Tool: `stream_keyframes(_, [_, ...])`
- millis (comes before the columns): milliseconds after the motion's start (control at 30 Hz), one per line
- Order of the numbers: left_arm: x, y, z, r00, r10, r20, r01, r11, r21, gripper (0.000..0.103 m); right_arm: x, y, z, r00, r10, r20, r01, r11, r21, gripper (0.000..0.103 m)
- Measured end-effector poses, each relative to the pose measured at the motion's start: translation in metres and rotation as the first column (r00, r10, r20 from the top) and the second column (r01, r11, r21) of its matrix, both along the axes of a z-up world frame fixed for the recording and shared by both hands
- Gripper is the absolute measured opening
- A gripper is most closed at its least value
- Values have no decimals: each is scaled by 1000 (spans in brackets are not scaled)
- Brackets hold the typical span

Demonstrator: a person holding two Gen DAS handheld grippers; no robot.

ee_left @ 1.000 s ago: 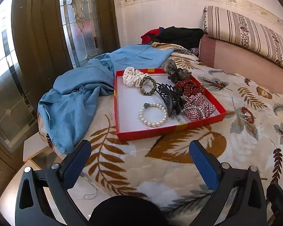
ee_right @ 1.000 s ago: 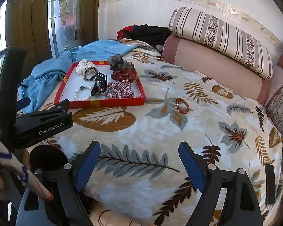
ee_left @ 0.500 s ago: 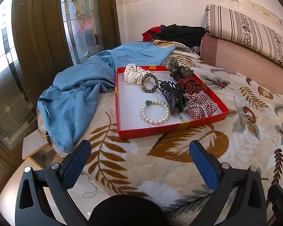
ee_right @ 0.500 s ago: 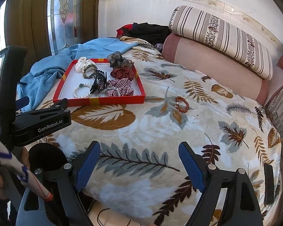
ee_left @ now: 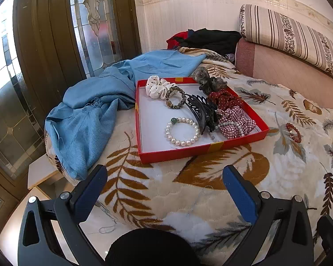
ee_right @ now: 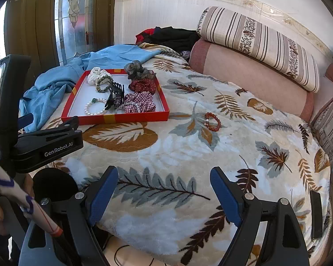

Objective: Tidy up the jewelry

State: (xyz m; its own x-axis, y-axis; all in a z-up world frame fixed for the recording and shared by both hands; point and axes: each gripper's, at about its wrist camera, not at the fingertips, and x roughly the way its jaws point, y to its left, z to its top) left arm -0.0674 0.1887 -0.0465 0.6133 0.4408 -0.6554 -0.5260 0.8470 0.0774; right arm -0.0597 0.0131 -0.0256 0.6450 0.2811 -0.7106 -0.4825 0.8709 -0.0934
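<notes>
Nearest, the left gripper (ee_left: 164,177) hovers with its jaws spread wide and nothing between them, over the leaf-patterned blanket (ee_left: 188,190); the right gripper (ee_right: 164,181) is likewise wide open and empty. Beyond them a red bead bracelet (ee_right: 213,121) lies loose on the blanket, apart from the red tray (ee_right: 122,118) to its left. Inside the tray sit a pearl bracelet (ee_left: 182,131), a black claw clip (ee_left: 200,110), a checked scrunchie (ee_left: 236,122) and a white scrunchie (ee_left: 155,87). Farther back lie a blue cloth (ee_left: 95,113) and striped bolster (ee_right: 259,44)
</notes>
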Motion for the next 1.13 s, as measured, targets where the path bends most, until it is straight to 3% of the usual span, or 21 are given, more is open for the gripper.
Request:
stream_keyframes(967, [-1, 2, -1, 1000, 3, -4, -3, 1000, 4, 103, -1, -3, 1, 1000, -13, -7, 13, 1000, 1, 88])
stream_keyframes(1133, [-2, -8, 2, 1000, -19, -10, 20, 998, 66, 103, 3, -14, 2, 999, -47, -21, 48, 998, 36, 88])
